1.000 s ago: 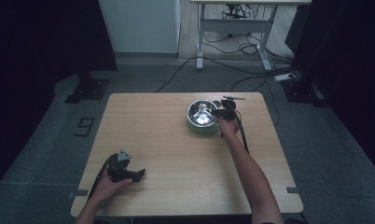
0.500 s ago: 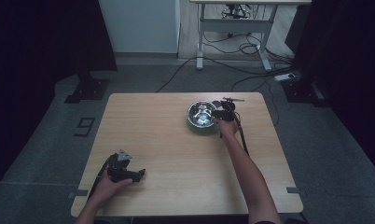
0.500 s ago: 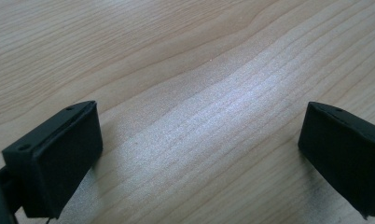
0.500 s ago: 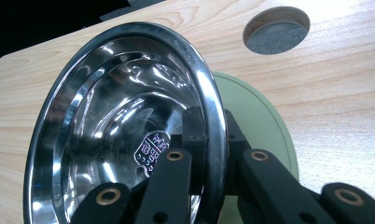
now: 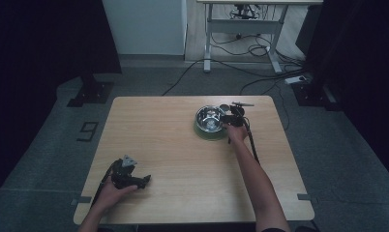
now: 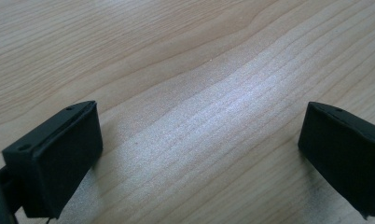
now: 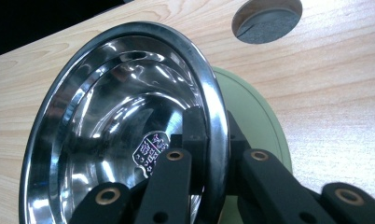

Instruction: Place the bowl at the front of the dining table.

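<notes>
A shiny steel bowl (image 5: 208, 119) sits over a green base (image 5: 211, 136) at the back right of the wooden table (image 5: 183, 159). My right gripper (image 5: 230, 120) is shut on the bowl's right rim. In the right gripper view one jaw is inside the bowl (image 7: 111, 135) and the other outside it, against the green base (image 7: 258, 121), with the right gripper (image 7: 215, 136) pinching the rim. Whether the bowl is lifted off the base I cannot tell. My left gripper (image 5: 143, 181) lies at the front left, held by a hand. Its fingers (image 6: 59, 154) stand wide apart over bare wood, and the left gripper (image 6: 199, 140) holds nothing.
A round grey cap (image 7: 267, 18) is set into the tabletop just behind the bowl. The right gripper's cable (image 5: 252, 140) trails along the forearm. Beyond the far edge are a desk frame (image 5: 241, 29) and floor cables.
</notes>
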A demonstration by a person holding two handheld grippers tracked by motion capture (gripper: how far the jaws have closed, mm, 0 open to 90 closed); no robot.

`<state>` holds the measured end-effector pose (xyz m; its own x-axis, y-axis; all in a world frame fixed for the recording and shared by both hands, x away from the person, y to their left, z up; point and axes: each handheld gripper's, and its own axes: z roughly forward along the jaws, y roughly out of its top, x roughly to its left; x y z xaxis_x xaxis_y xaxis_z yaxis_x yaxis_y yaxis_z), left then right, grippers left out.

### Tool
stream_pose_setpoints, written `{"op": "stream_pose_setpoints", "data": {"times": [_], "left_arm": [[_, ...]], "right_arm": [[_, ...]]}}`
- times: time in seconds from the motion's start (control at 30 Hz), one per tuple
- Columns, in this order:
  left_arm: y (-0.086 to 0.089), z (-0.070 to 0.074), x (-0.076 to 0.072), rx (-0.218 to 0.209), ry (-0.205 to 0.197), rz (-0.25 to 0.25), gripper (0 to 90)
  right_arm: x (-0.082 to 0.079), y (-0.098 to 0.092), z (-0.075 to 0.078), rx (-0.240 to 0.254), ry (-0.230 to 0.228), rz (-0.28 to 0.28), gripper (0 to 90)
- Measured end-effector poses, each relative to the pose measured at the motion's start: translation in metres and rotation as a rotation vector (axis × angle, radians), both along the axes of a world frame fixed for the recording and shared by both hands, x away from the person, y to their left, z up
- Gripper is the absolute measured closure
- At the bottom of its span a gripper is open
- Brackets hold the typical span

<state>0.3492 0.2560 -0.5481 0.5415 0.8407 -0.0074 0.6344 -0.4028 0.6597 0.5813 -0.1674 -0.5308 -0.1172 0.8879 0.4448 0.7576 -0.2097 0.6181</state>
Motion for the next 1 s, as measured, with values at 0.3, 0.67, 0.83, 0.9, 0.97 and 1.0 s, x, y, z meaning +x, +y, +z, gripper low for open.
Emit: {"op": "stream_pose_setpoints", "data": {"times": [0.3, 0.67, 0.83, 0.9, 0.97, 1.0], "left_arm": [[0.0, 0.0, 0.0, 0.0, 0.0, 0.0, 0.0], [0.0, 0.0, 0.0, 0.0, 0.0, -0.001, 0.0], [0.0, 0.0, 0.0, 0.0, 0.0, 0.0, 0.0], [0.0, 0.0, 0.0, 0.0, 0.0, 0.0, 0.0], [0.0, 0.0, 0.0, 0.0, 0.0, 0.0, 0.0], [0.0, 0.0, 0.0, 0.0, 0.0, 0.0, 0.0]], "right_arm": [[0.001, -0.001, -0.002, 0.006, 0.0, 0.018, 81.3], [0.0, 0.001, -0.002, -0.023, -0.001, 0.056, 70.5], [-0.003, 0.0, 0.004, -0.045, -0.023, 0.028, 57.3], [-0.005, -0.002, 0.011, -0.051, -0.057, 0.034, 52.2], [-0.007, -0.002, 0.015, -0.057, -0.072, 0.04, 49.2], [-0.007, -0.002, 0.015, -0.057, -0.072, 0.04, 49.2]]}}
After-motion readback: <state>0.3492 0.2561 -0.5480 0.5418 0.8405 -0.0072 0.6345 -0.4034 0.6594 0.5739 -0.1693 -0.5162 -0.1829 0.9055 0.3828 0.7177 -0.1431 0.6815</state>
